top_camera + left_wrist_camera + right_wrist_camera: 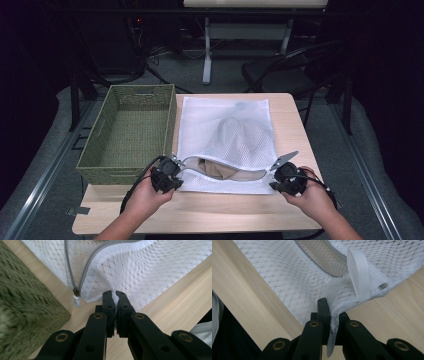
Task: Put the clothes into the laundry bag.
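Pale wooden table [295, 130]; both grippers, left [113, 293] and right [329, 303], clamp the mesh bag [225, 135]; you should lift evenly, keeping its unzipped mouth level.

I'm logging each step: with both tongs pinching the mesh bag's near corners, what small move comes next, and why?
Probably lift both corners a little higher, evenly. The left tongs and right tongs are shut on the white mesh laundry bag, its zipper is open, and the beige garment shows at the mouth, so tilting would slide it deeper.

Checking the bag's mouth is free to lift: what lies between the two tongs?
In the high view, the mesh bag's open zippered mouth spans from the left tongs to the right tongs, with beige cloth showing inside.
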The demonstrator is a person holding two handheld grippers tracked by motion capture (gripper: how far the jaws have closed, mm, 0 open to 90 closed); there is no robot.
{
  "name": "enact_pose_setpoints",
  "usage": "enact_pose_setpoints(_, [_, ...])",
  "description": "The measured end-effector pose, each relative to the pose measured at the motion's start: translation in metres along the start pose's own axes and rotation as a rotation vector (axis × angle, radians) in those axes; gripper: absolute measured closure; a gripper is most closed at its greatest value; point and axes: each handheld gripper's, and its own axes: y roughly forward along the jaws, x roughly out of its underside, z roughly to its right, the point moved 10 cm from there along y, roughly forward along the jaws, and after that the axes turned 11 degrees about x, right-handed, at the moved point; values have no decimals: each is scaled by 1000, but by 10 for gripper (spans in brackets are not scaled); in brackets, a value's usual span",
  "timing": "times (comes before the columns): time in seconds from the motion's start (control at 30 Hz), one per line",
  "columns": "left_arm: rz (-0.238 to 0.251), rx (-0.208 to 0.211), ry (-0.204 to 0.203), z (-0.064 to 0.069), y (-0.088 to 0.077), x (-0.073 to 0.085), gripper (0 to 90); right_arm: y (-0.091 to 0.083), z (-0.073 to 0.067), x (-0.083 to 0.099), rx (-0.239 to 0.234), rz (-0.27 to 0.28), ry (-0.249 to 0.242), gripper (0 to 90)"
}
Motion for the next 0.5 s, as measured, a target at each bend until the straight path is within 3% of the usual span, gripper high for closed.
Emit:
enact_pose_setpoints(0.23, [-28,10,21,5,-12,-9,876,-15,8,-6,-24,10,18,883])
enact_pose_setpoints(0.5, [-29,9,37,6,-30,-23,875,-30,16,-13,-30,-11,-13,883])
